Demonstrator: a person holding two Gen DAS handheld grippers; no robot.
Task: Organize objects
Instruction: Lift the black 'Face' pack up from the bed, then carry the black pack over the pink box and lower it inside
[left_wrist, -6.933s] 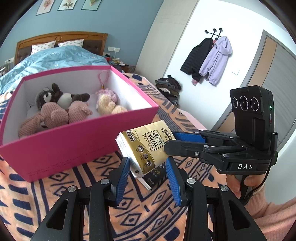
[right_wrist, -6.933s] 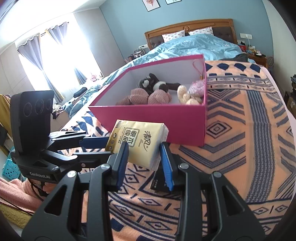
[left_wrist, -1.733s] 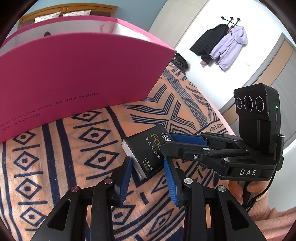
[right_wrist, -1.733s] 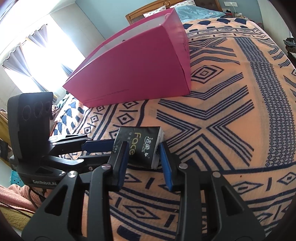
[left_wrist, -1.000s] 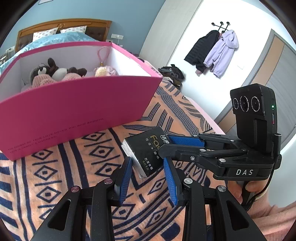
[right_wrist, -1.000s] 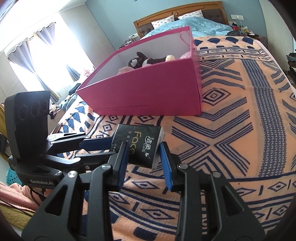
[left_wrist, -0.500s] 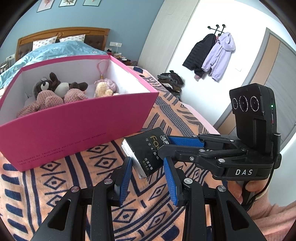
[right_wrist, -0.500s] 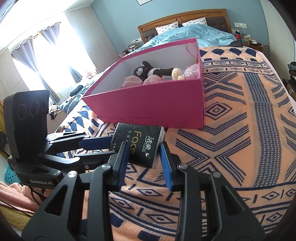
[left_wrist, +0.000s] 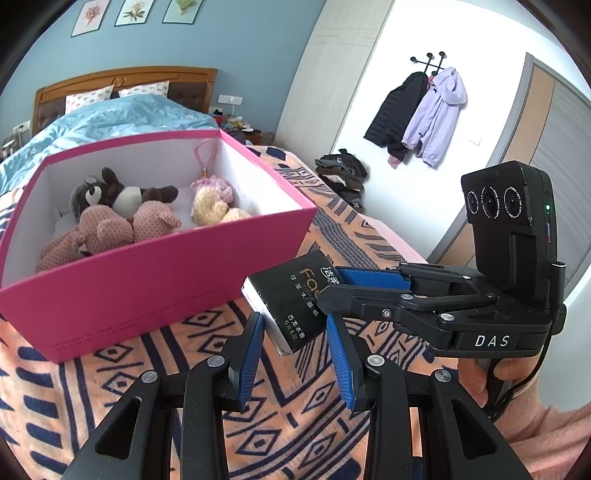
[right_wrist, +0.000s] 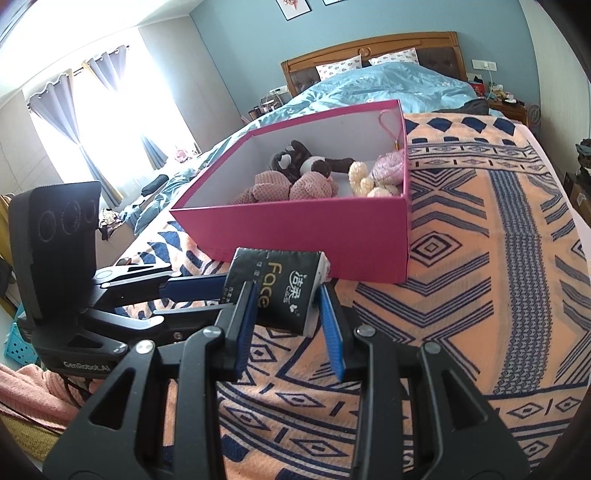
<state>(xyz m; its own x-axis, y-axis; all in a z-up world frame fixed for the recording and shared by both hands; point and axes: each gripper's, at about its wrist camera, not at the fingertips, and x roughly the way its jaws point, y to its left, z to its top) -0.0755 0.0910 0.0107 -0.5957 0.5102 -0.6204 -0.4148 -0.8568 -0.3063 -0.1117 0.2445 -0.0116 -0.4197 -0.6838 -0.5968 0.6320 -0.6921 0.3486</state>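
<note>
Both grippers clench the same black soft-pack of facial tissues (left_wrist: 295, 302), held in the air above the peach blanket with dark blue geometric pattern (left_wrist: 110, 387), just in front of the near wall of the pink rectangular cardboard box (left_wrist: 147, 280). The left gripper (left_wrist: 295, 354) grasps the pack's near end between its blue pads. The right gripper (right_wrist: 288, 317) comes in from the other side, its 2 blue fingers (right_wrist: 330, 332) pinching the pack's end printed "Face". The pack is tilted, white side panel showing. Inside the box lie a brown plush raccoon (left_wrist: 114, 194), a pink knitted plush toy (left_wrist: 110, 232) and a cream plush with pink loop (left_wrist: 212, 201), pressed close together along the back half
</note>
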